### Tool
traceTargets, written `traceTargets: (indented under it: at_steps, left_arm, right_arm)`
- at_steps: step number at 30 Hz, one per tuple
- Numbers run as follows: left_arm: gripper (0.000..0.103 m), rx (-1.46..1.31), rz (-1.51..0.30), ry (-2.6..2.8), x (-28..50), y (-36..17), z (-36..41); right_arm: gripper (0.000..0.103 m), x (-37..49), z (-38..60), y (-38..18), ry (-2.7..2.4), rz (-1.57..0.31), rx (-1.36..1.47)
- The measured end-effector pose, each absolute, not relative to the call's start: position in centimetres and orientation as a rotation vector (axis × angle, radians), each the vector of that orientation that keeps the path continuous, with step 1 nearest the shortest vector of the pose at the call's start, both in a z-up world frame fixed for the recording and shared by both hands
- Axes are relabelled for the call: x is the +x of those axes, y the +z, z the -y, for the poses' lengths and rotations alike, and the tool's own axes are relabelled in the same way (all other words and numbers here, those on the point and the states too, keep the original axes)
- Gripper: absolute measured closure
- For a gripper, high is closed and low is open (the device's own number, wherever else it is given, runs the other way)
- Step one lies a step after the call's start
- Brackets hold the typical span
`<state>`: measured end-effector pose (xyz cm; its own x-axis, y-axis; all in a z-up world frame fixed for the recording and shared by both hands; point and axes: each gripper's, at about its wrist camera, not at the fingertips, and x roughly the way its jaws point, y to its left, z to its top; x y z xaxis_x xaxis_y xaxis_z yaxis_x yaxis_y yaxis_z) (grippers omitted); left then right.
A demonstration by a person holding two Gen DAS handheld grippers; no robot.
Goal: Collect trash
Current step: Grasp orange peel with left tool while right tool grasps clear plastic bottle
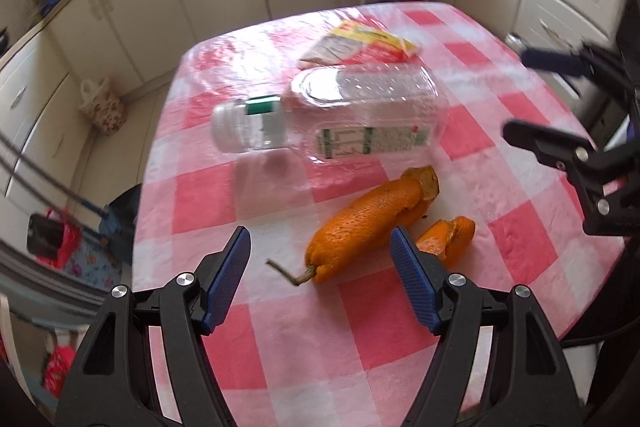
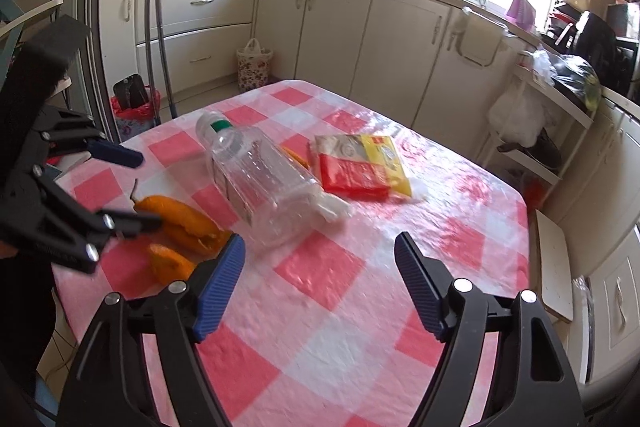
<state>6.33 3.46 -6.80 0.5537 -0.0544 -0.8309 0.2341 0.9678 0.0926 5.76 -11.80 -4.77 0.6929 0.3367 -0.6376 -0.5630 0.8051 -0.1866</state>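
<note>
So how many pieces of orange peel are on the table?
2: a large peel near the left gripper, and a smaller piece beside it. More may hide behind the bottle.

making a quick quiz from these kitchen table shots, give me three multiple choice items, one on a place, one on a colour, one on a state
1. What lies nearest the left hand-held gripper?
A. the orange peel
B. the yellow and red packet
C. the bottle cap

2. What colour is the band just below the cap of the clear plastic bottle?
A. blue
B. green
C. black

3. How is the bottle placed?
A. upright
B. held in a gripper
C. lying on its side

Answers:
1 A: the orange peel sits just ahead of its open fingers, while the packet is beyond the bottle.
2 B: a green band shows there in both views.
3 C: it lies flat on the checked tablecloth, and the right hand-held gripper is open and empty.
</note>
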Motion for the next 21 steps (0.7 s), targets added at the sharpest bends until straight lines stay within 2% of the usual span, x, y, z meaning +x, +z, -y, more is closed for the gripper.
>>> traceTargets:
  at_steps: [5,10,13,21]
  left_arm:
    - [0.039,0.209,-0.999,-0.248,7.7,-7.9,-3.0]
    - [0.065,0.193,-1.023,-0.298,7.9,-8.8,-2.8]
    - [0.075,0.183,-1.03,-0.29,7.6,-8.8,-3.5]
    - [0.078,0.124,-1.042,-0.26,5.6,-8.6,-7.7]
  right_arm:
    - [0.029,7.0,9.8,-4.9,0.55,-0.624,-0.406]
    - [0.028,8.2,7.4,-5.2,0.572,-0.619,-0.451]
    - [0.027,8.9,6.0,-5.5,0.589,-0.615,-0.487]
    - [0.019,11.3,4.0,-6.3,0.621,-0.587,-0.541]
